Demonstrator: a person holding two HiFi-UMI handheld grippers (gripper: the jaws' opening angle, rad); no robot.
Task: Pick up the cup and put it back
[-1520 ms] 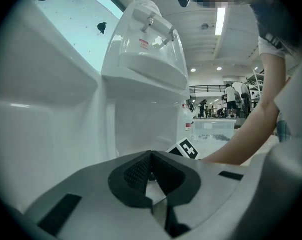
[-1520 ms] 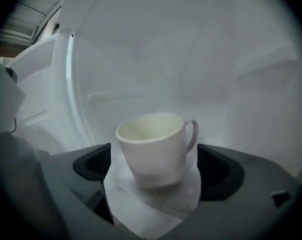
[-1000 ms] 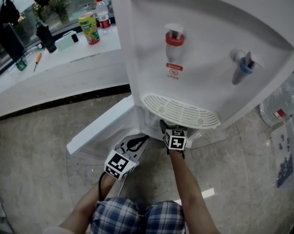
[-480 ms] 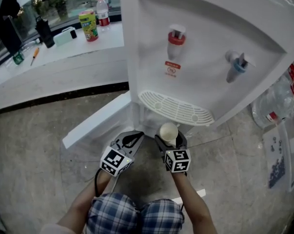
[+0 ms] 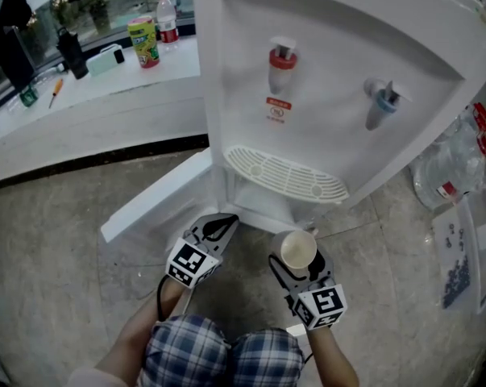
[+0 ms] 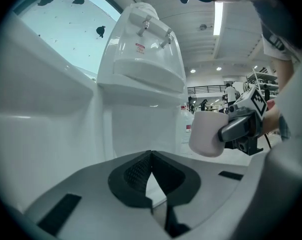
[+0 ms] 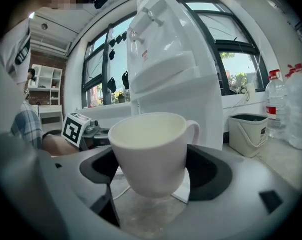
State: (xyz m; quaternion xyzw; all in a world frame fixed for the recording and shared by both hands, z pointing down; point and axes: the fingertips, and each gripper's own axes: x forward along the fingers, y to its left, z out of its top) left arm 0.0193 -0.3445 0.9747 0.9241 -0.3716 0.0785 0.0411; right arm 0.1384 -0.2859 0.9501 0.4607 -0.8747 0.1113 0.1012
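Note:
A white cup (image 5: 297, 250) with a handle sits upright and empty between the jaws of my right gripper (image 5: 297, 258), which is shut on its sides. In the right gripper view the cup (image 7: 151, 149) fills the middle, held off the floor by the right gripper (image 7: 151, 171). It hangs in front of the white water dispenser (image 5: 331, 71), below its drip tray (image 5: 287, 176). My left gripper (image 5: 218, 226) is shut and empty, pointing at the dispenser's lower opening. From the left gripper (image 6: 151, 156) view, the cup (image 6: 208, 133) shows at the right in the right gripper (image 6: 241, 129).
The dispenser's lower door (image 5: 158, 200) stands open to the left. A red tap (image 5: 281, 59) and a blue tap (image 5: 378, 99) are above the tray. Large water bottles (image 5: 452, 168) stand at the right, a white bin (image 7: 248, 131) beside them. A counter (image 5: 97, 95) with bottles runs behind.
My right gripper came out from under the drip tray with the cup, moving up, toward me and to the right. The left gripper stayed put.

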